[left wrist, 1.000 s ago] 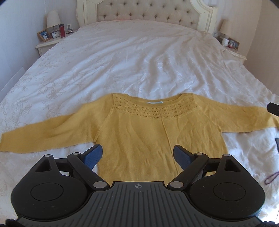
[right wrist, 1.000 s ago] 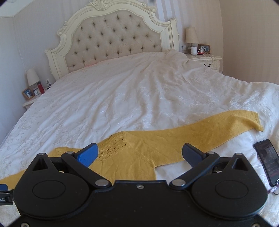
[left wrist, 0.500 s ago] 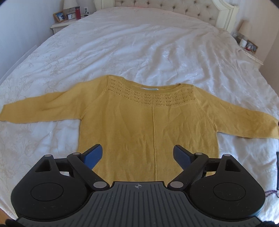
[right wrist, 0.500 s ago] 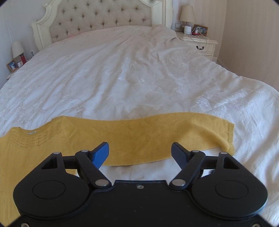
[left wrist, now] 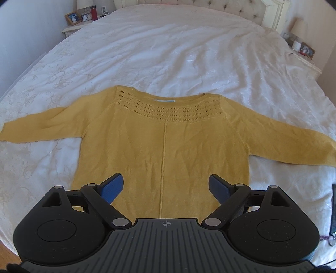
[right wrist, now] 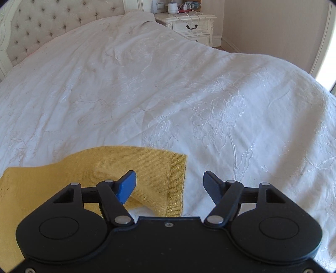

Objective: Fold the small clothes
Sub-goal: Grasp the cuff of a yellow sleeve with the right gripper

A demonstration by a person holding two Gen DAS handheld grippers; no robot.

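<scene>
The left wrist view looks from above the foot of the bed (left wrist: pixel 189 52), over the left hand-held gripper (left wrist: pixel 166 187), toward the headboard, far enough back to take in the whole yellow sweater (left wrist: pixel 163 142) from cuff to cuff. The right wrist view sits much nearer and lower, behind the right hand-held gripper (right wrist: pixel 170 184), facing up the bed toward the right nightstand (right wrist: pixel 191 26). Both views share the sweater's right sleeve (right wrist: pixel 147 168) and the white bedspread.

A home bedroom: a wide bed (left wrist: pixel 168 52) under a white bedspread, tufted headboard (right wrist: pixel 52 25) at the far end, nightstands (right wrist: pixel 189 26) beside it with a framed photo (left wrist: pixel 72 17).
</scene>
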